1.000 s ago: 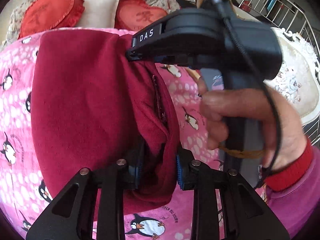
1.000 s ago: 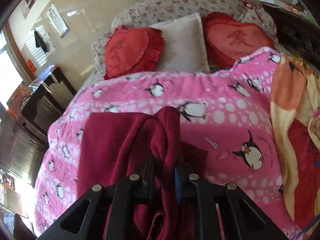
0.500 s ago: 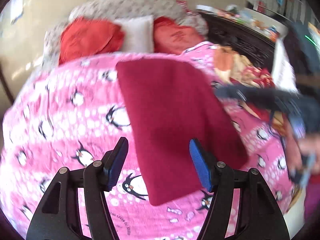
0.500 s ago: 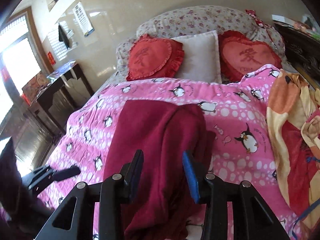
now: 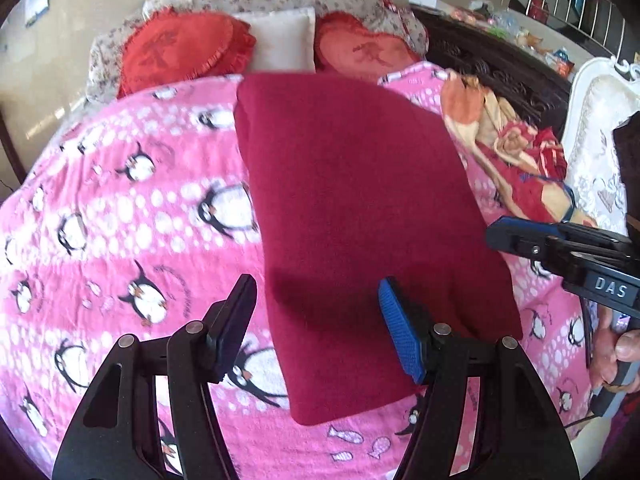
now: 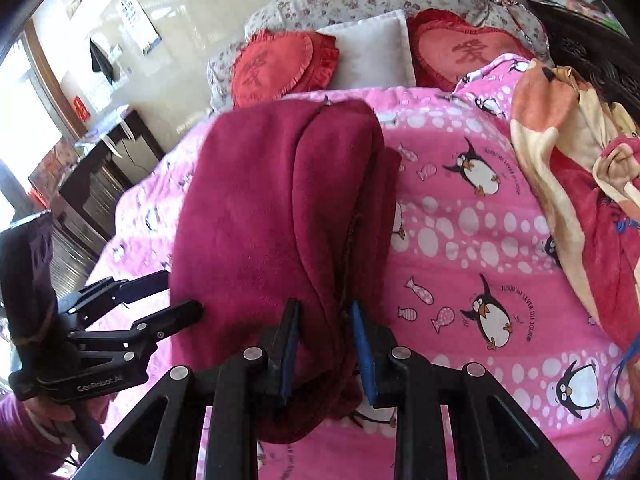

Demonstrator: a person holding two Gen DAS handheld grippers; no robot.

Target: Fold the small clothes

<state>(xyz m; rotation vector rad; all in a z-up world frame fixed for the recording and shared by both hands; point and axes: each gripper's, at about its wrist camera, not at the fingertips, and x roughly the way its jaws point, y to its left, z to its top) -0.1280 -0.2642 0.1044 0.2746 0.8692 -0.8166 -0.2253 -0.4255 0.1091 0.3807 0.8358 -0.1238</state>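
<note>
We see the dark red garment (image 5: pixel 352 216) folded into a long slab on the pink penguin blanket (image 5: pixel 120 216), its far end near the heart cushions (image 5: pixel 180 50). Left gripper (image 5: pixel 320 332) hangs open over the garment's near edge, nothing pinched. Right gripper (image 6: pixel 326 344) is closing on a bunched fold at the garment's near right edge, fabric between the jaws.

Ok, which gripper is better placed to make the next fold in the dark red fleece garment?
Probably right: the right gripper has the dark red fleece garment edge between its closing jaws. The left gripper is open, holding nothing.
</note>
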